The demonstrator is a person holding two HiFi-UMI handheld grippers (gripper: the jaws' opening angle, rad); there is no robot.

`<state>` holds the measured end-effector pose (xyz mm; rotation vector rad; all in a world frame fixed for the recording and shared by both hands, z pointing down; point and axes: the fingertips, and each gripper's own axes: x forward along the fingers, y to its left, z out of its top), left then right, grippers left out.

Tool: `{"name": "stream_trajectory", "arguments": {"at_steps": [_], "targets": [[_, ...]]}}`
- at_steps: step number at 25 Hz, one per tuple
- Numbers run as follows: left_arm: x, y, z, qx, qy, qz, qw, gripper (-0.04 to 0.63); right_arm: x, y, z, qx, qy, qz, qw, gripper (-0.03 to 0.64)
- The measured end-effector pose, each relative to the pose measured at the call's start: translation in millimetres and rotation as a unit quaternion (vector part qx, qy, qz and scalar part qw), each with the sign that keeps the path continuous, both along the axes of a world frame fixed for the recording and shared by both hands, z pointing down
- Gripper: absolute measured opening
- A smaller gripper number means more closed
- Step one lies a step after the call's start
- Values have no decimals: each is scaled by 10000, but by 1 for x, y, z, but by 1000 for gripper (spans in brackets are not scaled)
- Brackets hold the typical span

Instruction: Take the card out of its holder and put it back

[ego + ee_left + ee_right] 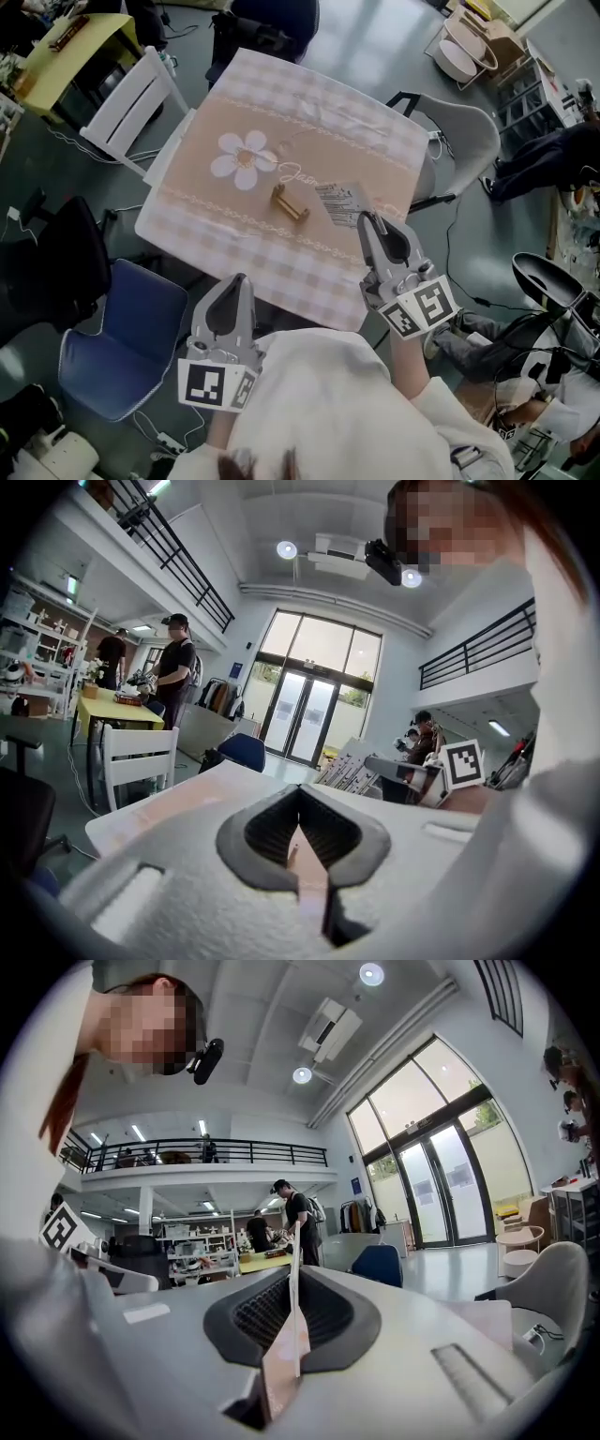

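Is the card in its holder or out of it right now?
Out. The right claw is shut on the card, and the holder lies apart from it on the tablecloth with no card in it.

The room is a tall, white-walled hall with a glossy grey-green floor (pixel 375 37). A wall of tall glass doors and windows (pixel 314 705) lets in daylight, and round ceiling lamps (pixel 287 549) glow beside a white ceiling air unit (pixel 333 553). A mezzanine with a black metal railing (pixel 473 658) runs along the upper level. The desk (pixel 309 103) wears a pink-and-beige checked cloth. Around it stand a white slatted chair (pixel 131 98), a blue padded chair (pixel 131 342) and a grey shell chair (pixel 464 136). Farther off is a yellow table (pixel 66 52), where a person in dark clothes (pixel 175 672) stands.
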<state>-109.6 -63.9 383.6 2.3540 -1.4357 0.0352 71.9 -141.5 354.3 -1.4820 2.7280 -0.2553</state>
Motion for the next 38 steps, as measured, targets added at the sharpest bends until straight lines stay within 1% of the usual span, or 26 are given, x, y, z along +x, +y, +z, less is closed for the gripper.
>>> {"name": "stream_trajectory", "arguments": {"at_steps": [3,8,16,20,27,33,38], "targets": [[-4,0,3,-21,8,-46,10000,0,-11,-12,5,-21,-28,-132,9999,18],[-8,-2,5,-43,23,-95,9999,0,-25,-30,16,-81,75,-280,9995,18],[-9,-5,6,-80,60,-111,9999,0,-35,-61,49,-372,136,-422,9983,18],[-12,-6,7,-109,47,-160,9998,0,-43,-72,72,-578,251,-510,9967,18],[-17,-9,9,-167,44,-225,9996,0,-54,-81,111,-921,524,-695,9919,18],[-20,-9,11,-194,53,-272,9994,0,-57,-82,131,-1064,798,-819,9877,18],[-23,-9,13,-226,47,-319,9992,0,-58,-81,141,-1138,897,-871,9856,18]]}}
